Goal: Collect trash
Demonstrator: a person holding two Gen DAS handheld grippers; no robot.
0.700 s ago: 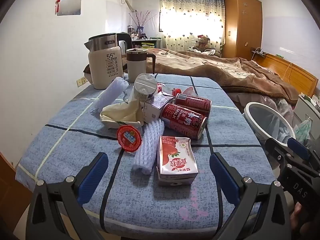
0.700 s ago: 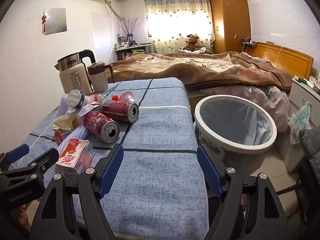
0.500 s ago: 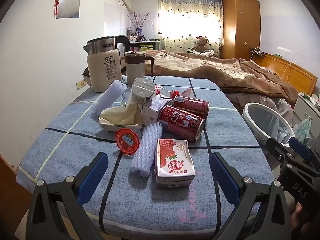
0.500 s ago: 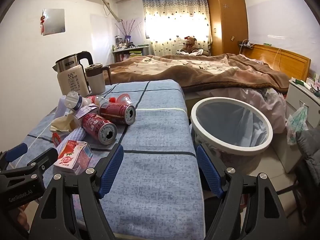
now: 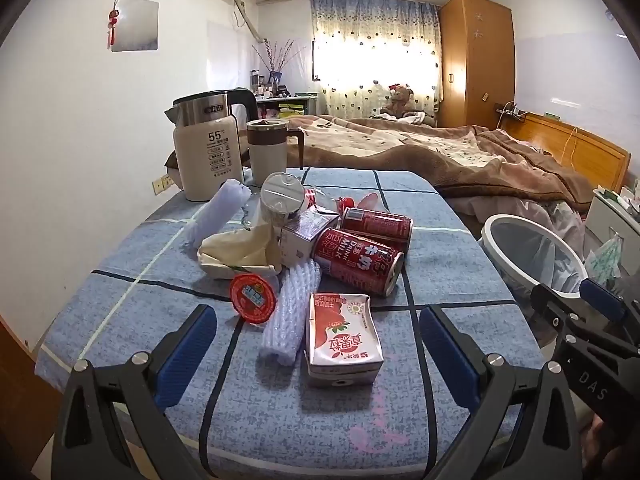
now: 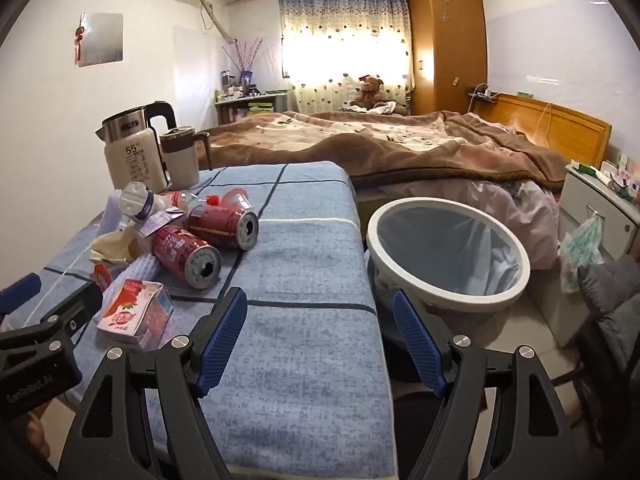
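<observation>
Left tongs (image 5: pixel 316 354) have crept closer to the red-and-white strawberry milk carton (image 5: pixel 342 340), spread wide, empty; right tongs (image 6: pixel 320 338) likewise released. Nothing's binned yet.

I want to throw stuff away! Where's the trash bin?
The trash bin stands on the floor just past the right edge of the blue-covered table, in front of the bed; the right wrist view shows it best.

White walls (image 5: pixel 72 128), sunlit curtained window (image 5: pixel 372 48), tall wooden wardrobe (image 5: pixel 476 60), bed (image 6: pixel 400 144) under brown blanket, wooden headboard (image 6: pixel 560 128).
</observation>
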